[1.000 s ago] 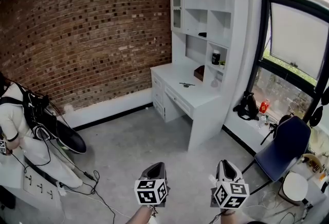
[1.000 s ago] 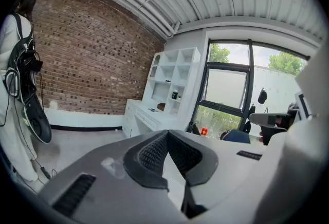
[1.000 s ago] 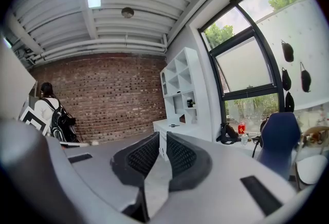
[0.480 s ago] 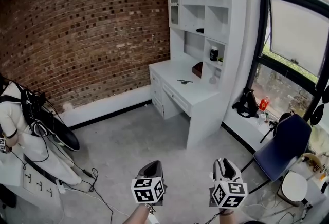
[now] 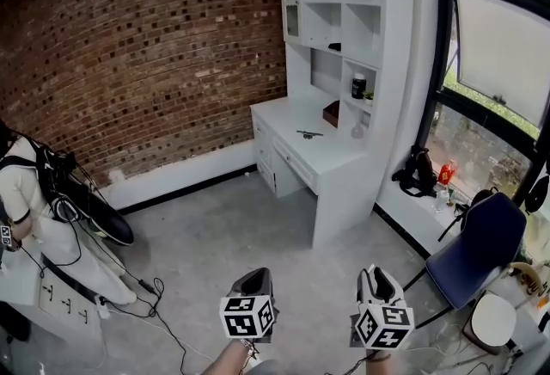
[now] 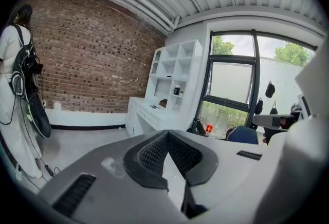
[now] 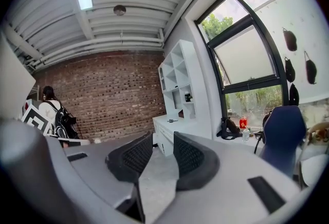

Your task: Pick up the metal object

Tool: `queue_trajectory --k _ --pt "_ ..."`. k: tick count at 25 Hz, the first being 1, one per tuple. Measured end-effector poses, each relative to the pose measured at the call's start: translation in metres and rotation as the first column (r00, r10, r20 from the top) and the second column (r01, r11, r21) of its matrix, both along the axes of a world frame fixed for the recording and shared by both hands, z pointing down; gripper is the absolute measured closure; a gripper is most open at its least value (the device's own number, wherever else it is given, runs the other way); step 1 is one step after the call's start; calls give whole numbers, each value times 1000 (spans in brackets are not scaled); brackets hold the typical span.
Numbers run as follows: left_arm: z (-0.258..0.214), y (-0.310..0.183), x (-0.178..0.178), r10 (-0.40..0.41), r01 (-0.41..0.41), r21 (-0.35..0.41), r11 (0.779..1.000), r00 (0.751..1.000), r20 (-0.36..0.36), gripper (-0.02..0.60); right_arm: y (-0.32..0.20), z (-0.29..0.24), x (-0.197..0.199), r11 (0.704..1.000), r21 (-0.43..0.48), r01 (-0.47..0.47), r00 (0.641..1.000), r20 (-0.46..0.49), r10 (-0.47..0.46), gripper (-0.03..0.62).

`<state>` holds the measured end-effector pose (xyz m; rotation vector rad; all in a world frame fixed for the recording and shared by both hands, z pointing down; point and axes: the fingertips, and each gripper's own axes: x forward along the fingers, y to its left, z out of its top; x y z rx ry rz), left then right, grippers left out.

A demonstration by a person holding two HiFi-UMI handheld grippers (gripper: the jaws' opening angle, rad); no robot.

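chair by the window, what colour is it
Dark blue. The chair shows best in the head view.

Bright daylight from the window [image 5: 507, 46] fills sharp, fisheye-bent pictures; corners vignette black.

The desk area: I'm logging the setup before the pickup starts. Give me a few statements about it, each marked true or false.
1. The metal object lies on top of the white desk. True.
2. The left gripper holds the metal object. False: its jaws meet at the tips with nothing between them, and it is low over the floor, well away from the desk.
3. The right gripper has its jaws apart and is empty. True.
4. The blue chair stands against the brick wall. False: it stands by the window, to the right of the desk.
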<state>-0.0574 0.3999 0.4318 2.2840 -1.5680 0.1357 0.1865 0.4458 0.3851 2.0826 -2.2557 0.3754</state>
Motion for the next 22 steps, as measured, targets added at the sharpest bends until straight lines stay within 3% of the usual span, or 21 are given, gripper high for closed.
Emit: queue_trajectory --k 12,22 --pt "12 -57 26 38 -37 -13 999 998 44 577 -44 23 32 999 -36 -12 999 37 13 474" --pt "13 -165 19 36 -36 -16 999 999 5 577 -134 16 38 998 -45 -52 999 -15 51 474"
